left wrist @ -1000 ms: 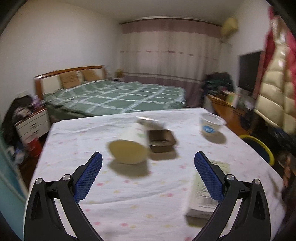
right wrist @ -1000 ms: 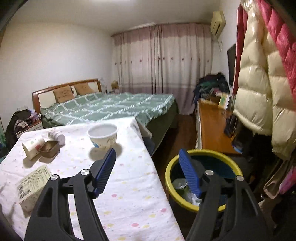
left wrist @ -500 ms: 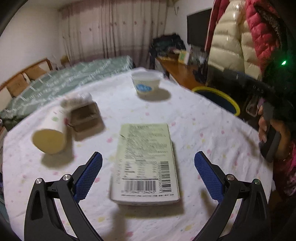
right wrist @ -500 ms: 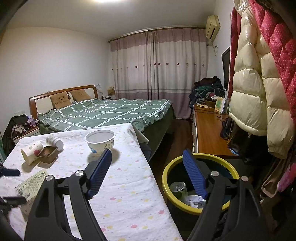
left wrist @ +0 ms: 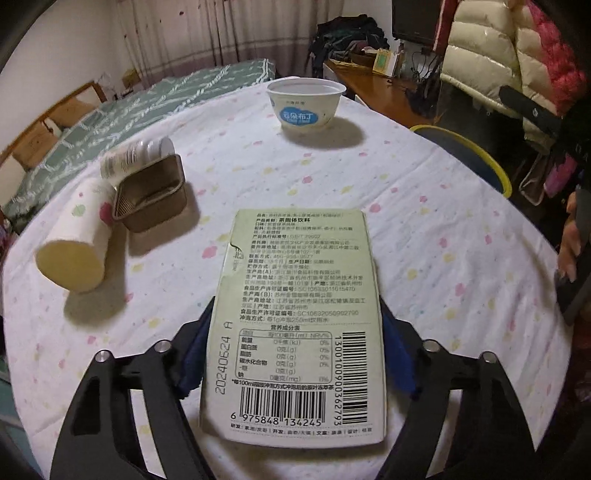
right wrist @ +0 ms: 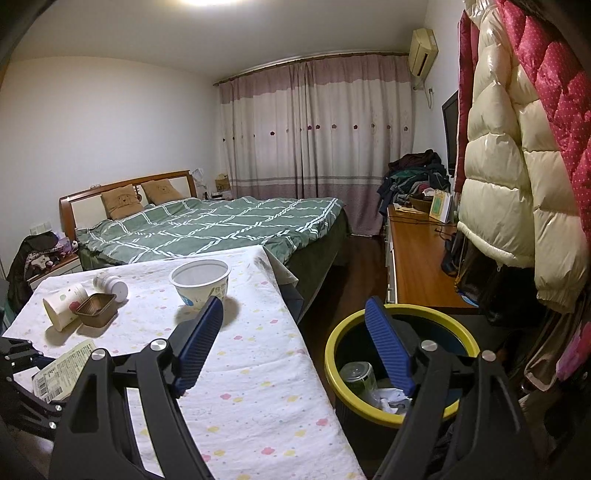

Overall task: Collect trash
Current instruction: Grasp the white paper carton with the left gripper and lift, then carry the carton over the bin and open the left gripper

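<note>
The flat tea box [left wrist: 295,325] lies longways between the left tongs [left wrist: 293,354], which just closed on its sides; the right tongs [right wrist: 295,347] stay apart, empty.

light source: ceiling lamp [right wrist: 207,2], blown out at the right wrist view's top edge
brightness: room evenly lit, dimmer at the floor and under the hanging jackets [right wrist: 517,166]
shadows: soft, dark patches on the tablecloth [left wrist: 424,221] beside the white bowl [left wrist: 304,105] and the paper cup [left wrist: 75,251]
glare: sheen on the cream jacket panels
sharpness: both views crisp; print on the flat carton [left wrist: 295,321] readable
distortion: strong fisheye, table edges bowed, black vignette in the corners
</note>
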A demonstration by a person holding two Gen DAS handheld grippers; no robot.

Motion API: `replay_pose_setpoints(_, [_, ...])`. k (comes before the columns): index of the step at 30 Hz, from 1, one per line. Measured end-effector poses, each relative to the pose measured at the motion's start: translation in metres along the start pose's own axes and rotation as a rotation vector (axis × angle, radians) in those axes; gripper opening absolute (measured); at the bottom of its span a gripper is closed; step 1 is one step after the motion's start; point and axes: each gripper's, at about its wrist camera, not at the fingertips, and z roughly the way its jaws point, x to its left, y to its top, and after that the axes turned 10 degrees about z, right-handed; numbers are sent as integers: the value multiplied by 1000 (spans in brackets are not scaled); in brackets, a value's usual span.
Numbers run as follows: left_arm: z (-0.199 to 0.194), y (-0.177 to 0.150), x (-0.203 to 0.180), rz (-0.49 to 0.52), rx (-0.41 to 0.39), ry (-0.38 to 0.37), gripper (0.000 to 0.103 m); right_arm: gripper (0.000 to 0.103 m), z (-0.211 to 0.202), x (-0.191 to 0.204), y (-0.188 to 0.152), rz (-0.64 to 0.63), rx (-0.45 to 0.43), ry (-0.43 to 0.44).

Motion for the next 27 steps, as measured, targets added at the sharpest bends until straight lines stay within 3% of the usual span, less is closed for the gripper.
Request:
replay_pose_setpoints(6, [-2,3,-2,-9,6,-3,71,75,-2,-2,0,20,-11,-6])
replay_pose_setpoints(12, [-19,24,-18,23,-38,-11,71,75,-7,-15,3,62,3,-3])
replay_pose_setpoints(20, [-15,81,-61,114,-74,-60,71,75,-40,-68,14,129,-11,-78])
replay_pose_setpoints(27, [12,148,-132,224,-85,-149,72,75,-71,-115,11,148,-39,-180])
